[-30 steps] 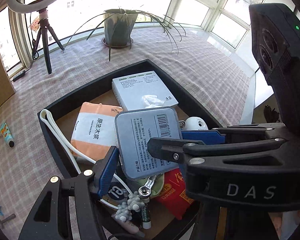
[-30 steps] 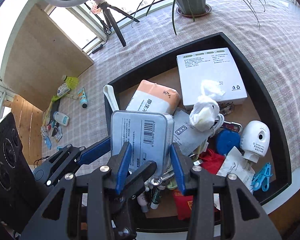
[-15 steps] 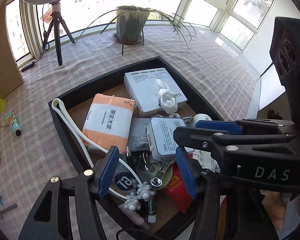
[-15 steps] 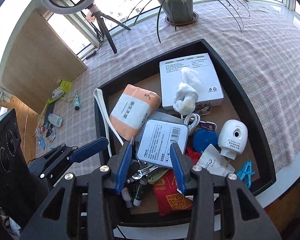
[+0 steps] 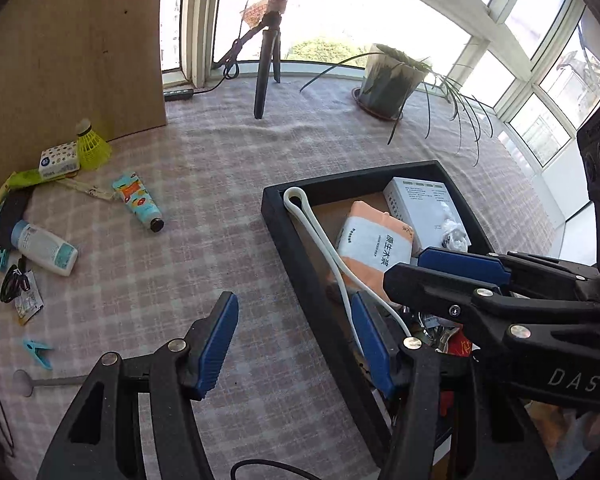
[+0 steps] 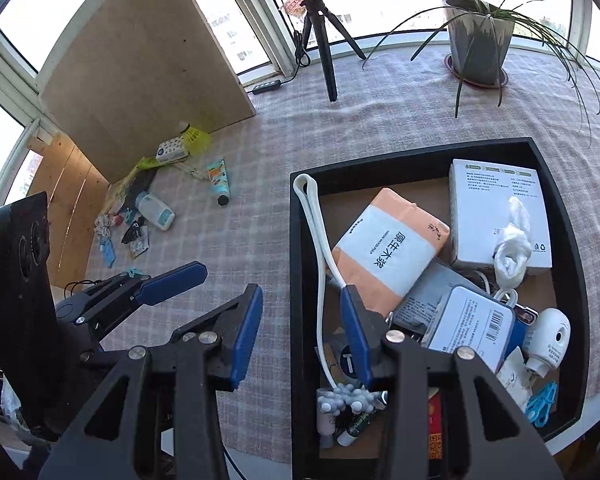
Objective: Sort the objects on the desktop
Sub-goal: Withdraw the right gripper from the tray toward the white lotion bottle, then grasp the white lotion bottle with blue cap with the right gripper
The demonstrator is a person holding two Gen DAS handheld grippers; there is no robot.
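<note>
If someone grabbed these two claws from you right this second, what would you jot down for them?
Left claw: open, holding nothing, over the tray's left wall.
Right claw: open, holding nothing, also over that wall.
Black tray: already holds the grey tin, orange tissue pack, white box and small bits.
Left to do: lotion bottle, cream tube, shuttlecock and blue clips lie loose on the cloth.

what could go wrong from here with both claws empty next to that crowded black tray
1. The white flat cable loops over the black tray's rim by the right claw; a finger could snag it.
2. The grey tin with a barcode rests atop clutter and could slide.
3. The open left claw straddles that rim and may bump it.
</note>
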